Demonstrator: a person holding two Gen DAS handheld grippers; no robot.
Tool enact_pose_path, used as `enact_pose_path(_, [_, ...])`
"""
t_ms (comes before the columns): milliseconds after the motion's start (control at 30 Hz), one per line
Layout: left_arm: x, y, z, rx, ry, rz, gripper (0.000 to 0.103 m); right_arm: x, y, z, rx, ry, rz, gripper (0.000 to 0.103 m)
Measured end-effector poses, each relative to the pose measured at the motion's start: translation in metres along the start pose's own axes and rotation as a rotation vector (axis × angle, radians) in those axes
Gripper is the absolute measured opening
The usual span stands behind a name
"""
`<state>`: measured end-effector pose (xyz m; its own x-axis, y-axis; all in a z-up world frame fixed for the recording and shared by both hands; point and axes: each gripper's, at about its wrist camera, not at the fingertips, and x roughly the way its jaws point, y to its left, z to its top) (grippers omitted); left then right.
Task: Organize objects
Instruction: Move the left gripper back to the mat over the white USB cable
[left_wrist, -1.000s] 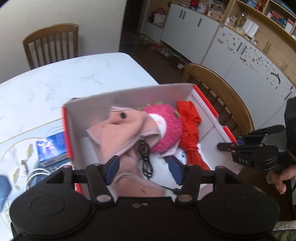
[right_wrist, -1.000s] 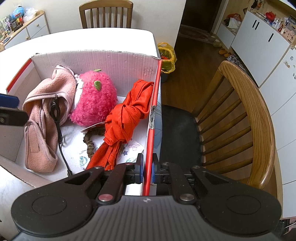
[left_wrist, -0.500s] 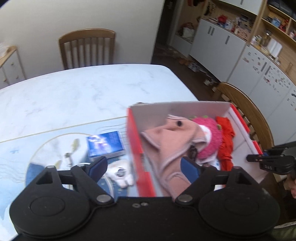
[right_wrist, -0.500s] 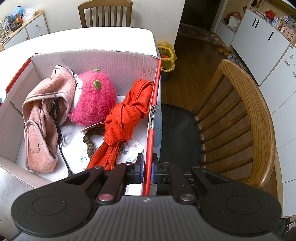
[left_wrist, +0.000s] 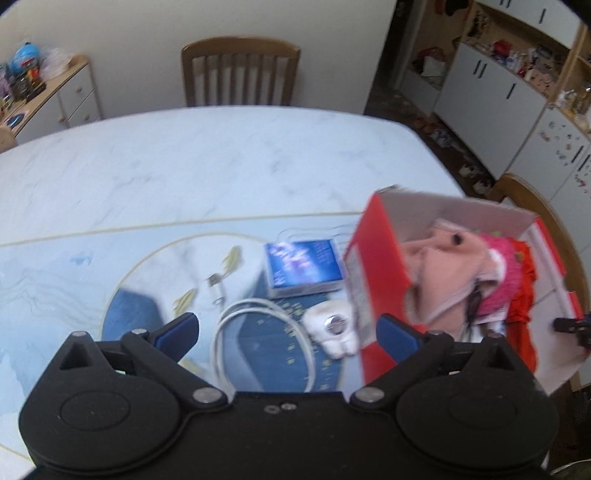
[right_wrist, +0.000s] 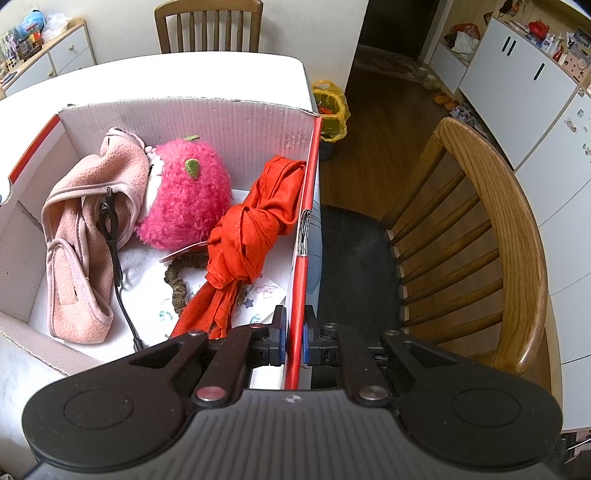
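A red-and-white cardboard box sits at the table's right edge and holds a pink fleece garment, a black cable, a pink plush toy, a knotted red cloth and a brown scrunchie. My right gripper is shut on the box's red right wall. My left gripper is open and empty above a white cable coil, with a small white object and a blue booklet just beyond. The box shows at the right.
A white marble table carries a blue patterned mat. Wooden chairs stand at the far side and to the right of the box. A yellow bag lies on the floor. White cabinets line the right wall.
My left gripper has swung left, away from above the box to over the cable coil and booklet, and its jaws have opened wider. The right gripper has stayed clamped on the box wall.
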<state>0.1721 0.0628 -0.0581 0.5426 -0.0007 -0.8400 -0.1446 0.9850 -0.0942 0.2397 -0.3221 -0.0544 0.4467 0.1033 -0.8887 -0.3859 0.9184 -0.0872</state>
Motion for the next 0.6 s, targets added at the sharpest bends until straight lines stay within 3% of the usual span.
enact_pose_path(433, [0.053, 0.036, -0.023, -0.035, 0.111, 0.059, 0.101, -0.002, 0.001, 0.001, -0.002, 0.007, -0.017, 0.008])
enact_pose_path(600, [0.061, 0.036, -0.027, -0.029, 0.122, 0.059, 0.095, -0.002, 0.002, 0.001, -0.002, 0.008, -0.019, 0.008])
